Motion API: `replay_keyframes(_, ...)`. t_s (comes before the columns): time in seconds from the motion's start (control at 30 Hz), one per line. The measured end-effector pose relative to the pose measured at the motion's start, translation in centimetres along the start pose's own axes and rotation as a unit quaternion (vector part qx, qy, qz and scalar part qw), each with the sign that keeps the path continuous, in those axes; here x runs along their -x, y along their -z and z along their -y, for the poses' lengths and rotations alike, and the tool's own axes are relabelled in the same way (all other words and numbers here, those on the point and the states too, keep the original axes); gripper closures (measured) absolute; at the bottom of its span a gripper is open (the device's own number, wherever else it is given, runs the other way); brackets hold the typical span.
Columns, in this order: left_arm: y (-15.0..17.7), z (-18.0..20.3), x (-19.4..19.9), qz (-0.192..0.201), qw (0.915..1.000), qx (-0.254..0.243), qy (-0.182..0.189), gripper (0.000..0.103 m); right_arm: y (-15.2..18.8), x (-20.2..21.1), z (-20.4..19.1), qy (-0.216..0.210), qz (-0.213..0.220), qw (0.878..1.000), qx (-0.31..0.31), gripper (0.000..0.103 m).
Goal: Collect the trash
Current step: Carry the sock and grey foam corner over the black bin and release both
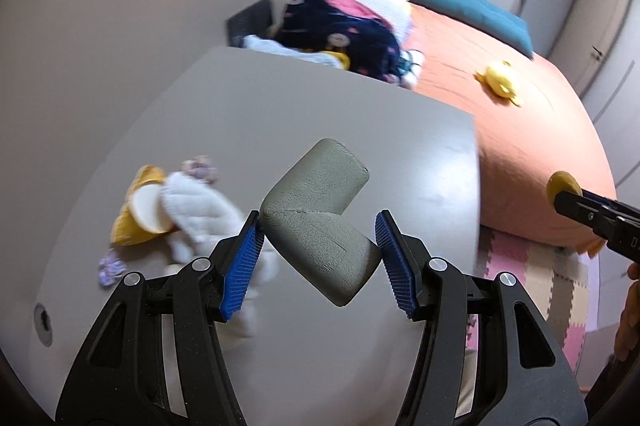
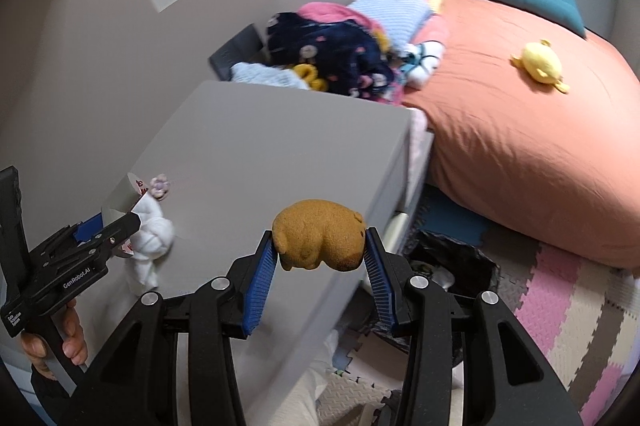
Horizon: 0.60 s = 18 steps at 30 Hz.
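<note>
My left gripper (image 1: pixel 320 250) is shut on a grey L-shaped foam corner guard (image 1: pixel 316 222), held above the grey tabletop (image 1: pixel 280 114). It also shows in the right wrist view (image 2: pixel 120 226), with the guard (image 2: pixel 120 198) in it. My right gripper (image 2: pixel 320 250) is shut on a brown bear-shaped sponge (image 2: pixel 320 236), held over the table's near right edge. In the left wrist view the right gripper (image 1: pixel 568 198) shows at the right with the sponge (image 1: pixel 562 184). A black-lined trash bin (image 2: pixel 460 266) stands on the floor below the right gripper.
White socks (image 1: pixel 196 214), a yellow item (image 1: pixel 136 222) and small purple flower pieces (image 1: pixel 110 268) lie on the table's left part. An orange bed (image 2: pixel 520 154) with a yellow plush (image 2: pixel 540 64) and a clothes pile (image 2: pixel 332 54) lies behind. Foam floor mats (image 2: pixel 560 306) cover the floor.
</note>
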<state>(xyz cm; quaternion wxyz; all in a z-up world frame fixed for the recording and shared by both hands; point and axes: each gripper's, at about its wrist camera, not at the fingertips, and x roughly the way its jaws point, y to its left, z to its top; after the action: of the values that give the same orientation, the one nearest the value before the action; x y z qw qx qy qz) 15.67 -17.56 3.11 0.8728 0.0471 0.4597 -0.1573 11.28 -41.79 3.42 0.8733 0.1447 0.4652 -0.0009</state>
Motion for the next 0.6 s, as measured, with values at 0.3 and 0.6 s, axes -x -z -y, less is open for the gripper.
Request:
replay_keyframes(0.3, -0.1, 7.5, -2.0, -0.016, 0.9971, -0.065, 0.036, 0.046, 0.7, 2.4, 6.8, 0.033, 0.018, 0.998, -0.055, 0.057)
replay_keyframes(0.6, -0.2, 13.6, -3.5, -0.029, 0.9911, -0.113, 0.064, 0.046, 1.7, 3.4, 12.4, 0.050, 0.024, 0.993, -0.102, 0.057)
